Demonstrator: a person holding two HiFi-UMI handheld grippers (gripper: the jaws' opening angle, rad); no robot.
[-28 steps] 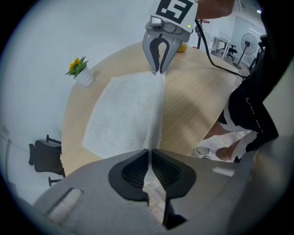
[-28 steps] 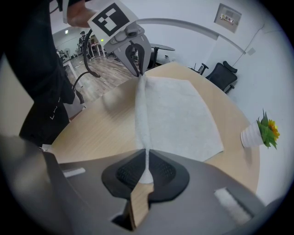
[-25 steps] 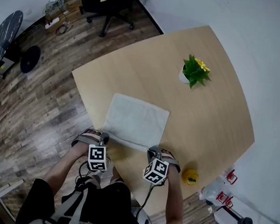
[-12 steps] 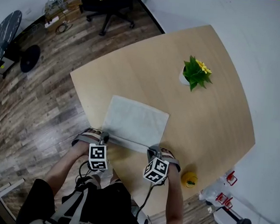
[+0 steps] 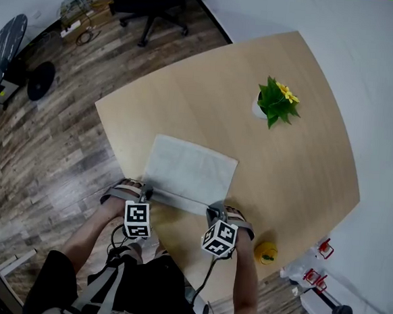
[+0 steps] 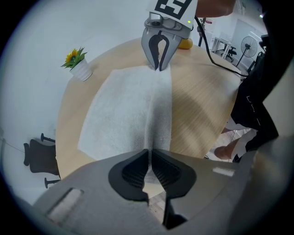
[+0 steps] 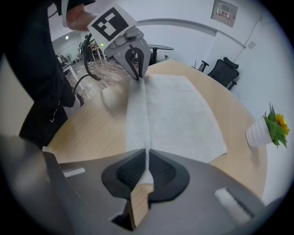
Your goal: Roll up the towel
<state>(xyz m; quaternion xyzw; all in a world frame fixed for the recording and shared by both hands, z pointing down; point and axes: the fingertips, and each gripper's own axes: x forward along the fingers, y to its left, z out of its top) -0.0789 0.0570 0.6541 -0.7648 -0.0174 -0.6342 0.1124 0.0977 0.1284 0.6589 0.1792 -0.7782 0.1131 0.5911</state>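
A white towel (image 5: 191,170) lies flat on the light wooden table (image 5: 297,174), its near edge pulled up into a narrow fold. My left gripper (image 5: 146,195) pinches the left end of that fold and my right gripper (image 5: 214,209) pinches the right end. In the left gripper view the towel (image 6: 133,110) runs from my shut jaws to the right gripper (image 6: 158,68) at the far end. From the right gripper view the towel (image 7: 177,114) stretches away to the left gripper (image 7: 136,75). Both point steeply down.
A small potted plant with a yellow flower (image 5: 275,101) stands on the far right of the table. A yellow object (image 5: 266,251) sits at the table's near right edge. Wooden floor and an office chair (image 5: 151,4) lie beyond the far left edge.
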